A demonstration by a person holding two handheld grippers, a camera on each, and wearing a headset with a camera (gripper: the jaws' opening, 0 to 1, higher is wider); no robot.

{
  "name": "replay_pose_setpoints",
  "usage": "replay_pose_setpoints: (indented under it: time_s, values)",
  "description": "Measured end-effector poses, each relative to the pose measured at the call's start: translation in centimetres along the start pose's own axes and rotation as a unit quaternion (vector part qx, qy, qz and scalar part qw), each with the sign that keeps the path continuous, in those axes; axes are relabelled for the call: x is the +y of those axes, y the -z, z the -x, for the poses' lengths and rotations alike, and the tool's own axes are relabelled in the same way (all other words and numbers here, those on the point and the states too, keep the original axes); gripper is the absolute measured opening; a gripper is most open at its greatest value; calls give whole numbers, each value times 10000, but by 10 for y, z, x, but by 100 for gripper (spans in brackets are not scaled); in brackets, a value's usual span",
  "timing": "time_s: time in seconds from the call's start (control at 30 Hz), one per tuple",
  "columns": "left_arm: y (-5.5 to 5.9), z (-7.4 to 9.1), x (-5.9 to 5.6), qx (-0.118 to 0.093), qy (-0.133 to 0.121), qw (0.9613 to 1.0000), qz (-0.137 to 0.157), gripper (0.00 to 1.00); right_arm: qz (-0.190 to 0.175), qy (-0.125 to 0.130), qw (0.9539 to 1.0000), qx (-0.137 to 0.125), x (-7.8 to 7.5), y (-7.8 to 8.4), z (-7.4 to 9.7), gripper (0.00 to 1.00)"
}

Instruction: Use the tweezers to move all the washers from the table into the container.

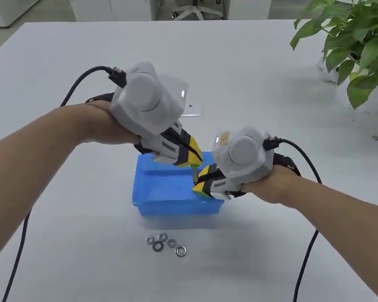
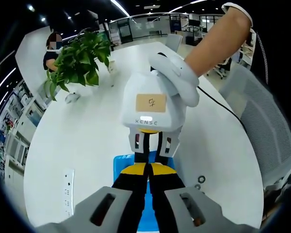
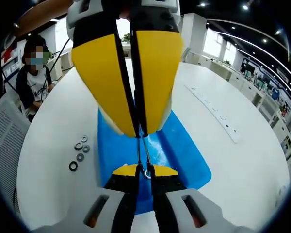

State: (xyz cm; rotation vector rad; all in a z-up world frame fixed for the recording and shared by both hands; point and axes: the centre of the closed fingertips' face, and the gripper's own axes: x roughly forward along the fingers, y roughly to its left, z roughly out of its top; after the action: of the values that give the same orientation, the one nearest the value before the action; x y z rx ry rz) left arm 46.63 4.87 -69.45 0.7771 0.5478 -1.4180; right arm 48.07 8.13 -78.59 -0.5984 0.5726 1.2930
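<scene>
Blue container (image 1: pixel 164 192) below: left gripper (image 3: pixel 138 132) clamps the tweezers (image 3: pixel 141 151), right gripper (image 1: pixel 203 181) pinches their tips, so you release the washer (image 3: pixel 147 171) low.

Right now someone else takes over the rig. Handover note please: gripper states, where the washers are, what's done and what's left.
Left gripper: shut on the thin metal tweezers, which point down over the blue plastic container.
Right gripper: its jaws stand close on either side of the tweezer tips; can't tell whether they press.
One small metal washer sits at the tweezer tips above the container floor, not yet released.
Five washers lie loose on the white table, just off the container's near wall.
Left to do: drop this washer in, then fetch the five.
</scene>
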Motion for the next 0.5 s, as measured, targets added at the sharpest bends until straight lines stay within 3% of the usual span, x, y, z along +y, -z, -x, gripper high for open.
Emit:
replay_pose_setpoints:
  time_s: [0.5]
  values:
    - [-12, 16, -5, -43, 2, 10000, 55, 5, 140, 78, 9999, -55, 5, -13, 14, 11]
